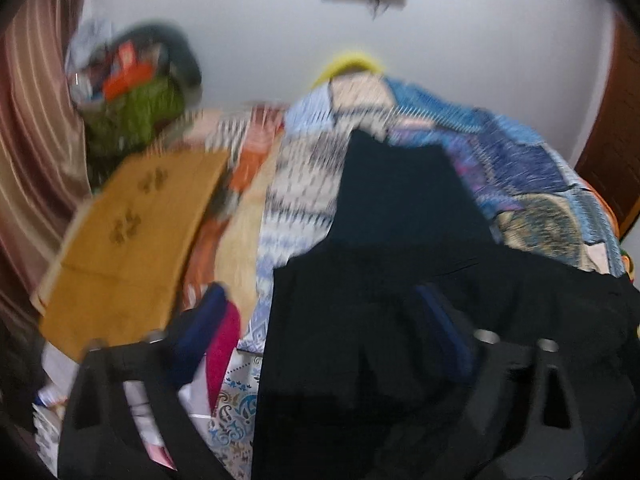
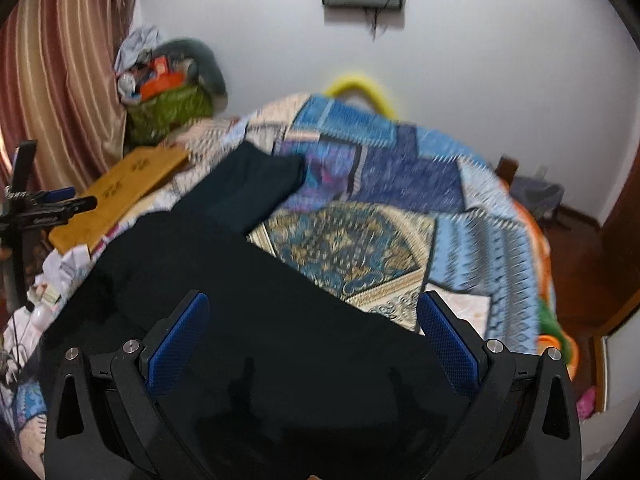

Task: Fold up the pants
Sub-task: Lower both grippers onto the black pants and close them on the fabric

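white wall backs a bed [image 2: 360, 184] covered with a patchwork quilt; dark pants [image 2: 248, 280] lie spread across it.

left to right:

- left gripper [image 1: 324, 320]: jaws stand apart. this view is heavily blurred. pants [image 1: 400, 240] lie ahead of and beneath this gripper, filling the gap between its fingers and reaching past the right finger. the left finger sits over quilt and loose pink cloth [image 1: 222, 344], off the pants' edge. no pad can be seen pressing the fabric.
- pants, long axis: from the wide section under both grippers, one leg runs away from the fingers toward the far wall. in the right view it slants ahead and to the left, its far end near the tan board [image 2: 120, 196].
- right gripper [image 2: 314, 340]: jaws stand wide, blue pads clear of the fabric. pants lie under and between the fingers; the right finger sits past the pants' edge, over quilt.

judgement: both grippers sit at the near, wide end, about equally close. the next grasp depends on each gripper finding its own side edge, then carrying the fold along the leg axis.
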`<action>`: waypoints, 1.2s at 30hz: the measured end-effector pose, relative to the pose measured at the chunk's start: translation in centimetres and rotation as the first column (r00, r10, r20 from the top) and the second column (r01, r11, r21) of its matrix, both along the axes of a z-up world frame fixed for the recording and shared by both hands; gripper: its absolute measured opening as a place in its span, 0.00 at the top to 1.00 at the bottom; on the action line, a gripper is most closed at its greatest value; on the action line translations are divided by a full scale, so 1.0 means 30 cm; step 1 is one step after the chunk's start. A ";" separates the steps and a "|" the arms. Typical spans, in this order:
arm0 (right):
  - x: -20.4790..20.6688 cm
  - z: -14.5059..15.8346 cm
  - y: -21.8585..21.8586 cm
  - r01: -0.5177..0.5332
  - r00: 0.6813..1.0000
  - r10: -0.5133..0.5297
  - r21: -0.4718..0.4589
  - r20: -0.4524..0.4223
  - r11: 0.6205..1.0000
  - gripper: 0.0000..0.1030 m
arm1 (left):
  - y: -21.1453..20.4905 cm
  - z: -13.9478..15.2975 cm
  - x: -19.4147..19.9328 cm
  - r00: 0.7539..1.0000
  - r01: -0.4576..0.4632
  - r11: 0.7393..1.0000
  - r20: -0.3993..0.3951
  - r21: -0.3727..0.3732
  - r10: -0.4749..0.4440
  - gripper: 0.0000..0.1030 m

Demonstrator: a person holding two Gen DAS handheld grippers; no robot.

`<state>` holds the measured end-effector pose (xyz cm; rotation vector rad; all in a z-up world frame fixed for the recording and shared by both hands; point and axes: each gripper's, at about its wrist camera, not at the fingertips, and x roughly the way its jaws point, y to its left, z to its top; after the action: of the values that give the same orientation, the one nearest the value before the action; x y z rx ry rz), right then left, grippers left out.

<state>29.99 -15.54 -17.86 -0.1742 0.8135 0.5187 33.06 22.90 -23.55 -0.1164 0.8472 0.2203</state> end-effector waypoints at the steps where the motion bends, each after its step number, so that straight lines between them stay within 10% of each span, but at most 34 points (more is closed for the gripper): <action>1: 0.019 -0.019 0.007 -0.010 1.000 0.010 -0.009 -0.012 1.000 0.02 | 0.026 -0.038 0.024 0.999 -0.005 1.000 -0.033 -0.020 0.004 0.30; 21: 0.267 -0.301 0.129 -0.168 0.933 0.161 0.009 -0.322 0.986 0.25 | 0.205 -0.381 0.336 0.955 -0.082 0.952 -0.297 -0.295 -0.010 0.34; 28: 0.220 -0.285 0.166 -0.205 0.939 0.181 -0.053 -0.292 0.977 0.93 | 0.153 -0.339 0.304 0.963 -0.042 0.970 -0.267 -0.237 -0.023 0.69; 36: 0.154 -0.198 0.144 -0.183 0.966 0.166 -0.070 -0.198 0.981 0.95 | 0.123 -0.200 0.182 0.980 -0.013 0.985 -0.200 -0.171 -0.021 0.83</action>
<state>34.60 -11.21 -23.79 -0.2820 1.0153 0.6742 38.53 26.60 -29.54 -0.2569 1.0679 0.1566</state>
